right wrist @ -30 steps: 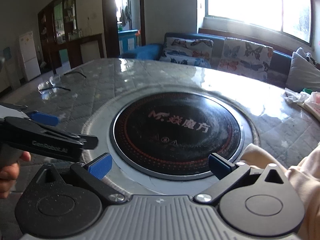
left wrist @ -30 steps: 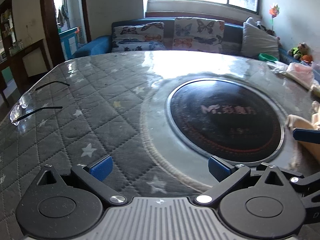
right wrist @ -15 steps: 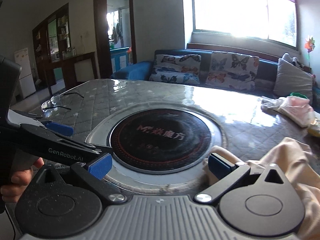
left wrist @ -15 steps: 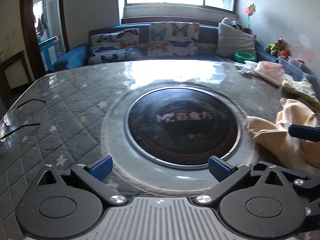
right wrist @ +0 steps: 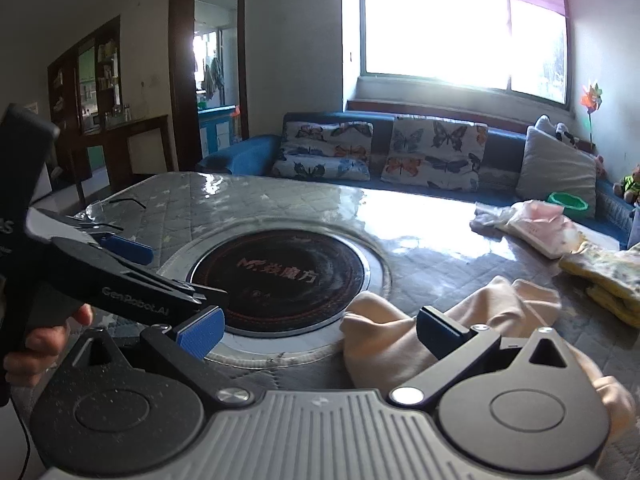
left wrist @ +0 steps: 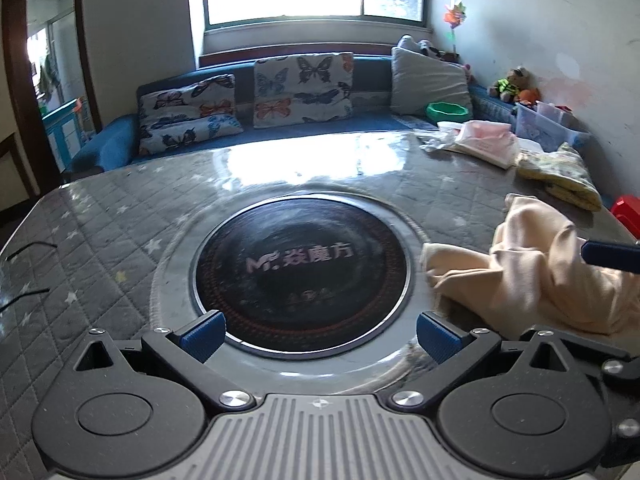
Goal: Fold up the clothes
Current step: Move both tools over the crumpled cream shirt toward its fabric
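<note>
Two grippers are in view. The left gripper [left wrist: 319, 332] fills the bottom of its own frame, its two blue pads spread wide with nothing between them, over the near rim of the one round black cooktop [left wrist: 302, 272] set in the middle of the table [left wrist: 104, 216]. The right gripper [right wrist: 318, 334] is likewise spread; its right pad sits against the cloth [right wrist: 404, 340] in the lower middle of that frame, but nothing is pinched. In the left view the cloth [left wrist: 536, 276] lies at the right edge, just beside the cooktop rim: one peach-coloured garment, crumpled, with soft folds and a rounded flap reaching toward the cooktop, resting on the table. A blue pad of the right gripper pokes in at the far right of that view, above the cloth. Two more bundles of clothing lie well apart from it, toward the upper right of both frames: a pink one [left wrist: 484, 142] and a yellow patterned one [left wrist: 560, 178]. One pair of glasses [right wrist: 106, 208] rests at the left edge of the table. A hand [right wrist: 36, 340] at the lower left of the right view grips the left gripper's handle. Behind the table stands one blue sofa [left wrist: 120, 144] with three butterfly cushions and one grey cushion, and one green bowl [left wrist: 447, 110] sits at its right end.
</note>
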{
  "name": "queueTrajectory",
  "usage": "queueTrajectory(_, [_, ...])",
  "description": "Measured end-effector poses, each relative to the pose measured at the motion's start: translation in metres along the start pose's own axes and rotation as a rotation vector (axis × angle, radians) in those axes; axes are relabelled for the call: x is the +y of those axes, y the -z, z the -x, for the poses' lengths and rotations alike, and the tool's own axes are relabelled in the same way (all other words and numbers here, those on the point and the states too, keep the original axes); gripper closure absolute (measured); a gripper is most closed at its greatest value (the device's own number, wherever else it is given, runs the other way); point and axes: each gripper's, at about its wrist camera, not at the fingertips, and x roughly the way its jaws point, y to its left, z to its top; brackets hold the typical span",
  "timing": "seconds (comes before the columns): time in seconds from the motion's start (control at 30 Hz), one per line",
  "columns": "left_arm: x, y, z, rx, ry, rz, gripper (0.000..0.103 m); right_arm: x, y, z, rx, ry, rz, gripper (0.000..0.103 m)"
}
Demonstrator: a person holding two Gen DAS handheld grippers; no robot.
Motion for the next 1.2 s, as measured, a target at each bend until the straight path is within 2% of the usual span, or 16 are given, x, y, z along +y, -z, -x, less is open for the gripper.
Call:
queueTrajectory(0.2, [-0.013, -0.004, 0.003, -0.008, 0.017, -0.034, 0.000, -0.017, 0.001, 0.024, 0.013, 0.045, 0.009, 0.000])
queueTrajectory(0.37, [-0.023, -0.010, 0.004, -0.008, 0.045, -0.066, 0.000, -0.038, 0.004, 0.035, 0.061, 0.100, -0.016, 0.000])
queueTrajectory(0.5, [-0.034, -0.014, 0.004, -0.008, 0.071, -0.090, 0.000, -0.055, 0.005, 0.036, 0.106, 0.127, -0.043, 0.000])
queueTrajectory(0.83, [-0.072, -0.027, -0.003, 0.002, 0.149, -0.158, 0.000, -0.076, 0.019, 0.037, 0.140, 0.161, -0.059, 0.004])
queueTrajectory(1.2, [-0.108, -0.038, -0.016, 0.018, 0.193, -0.214, 0.000, -0.097, 0.027, 0.033, 0.155, 0.191, -0.093, 0.007])
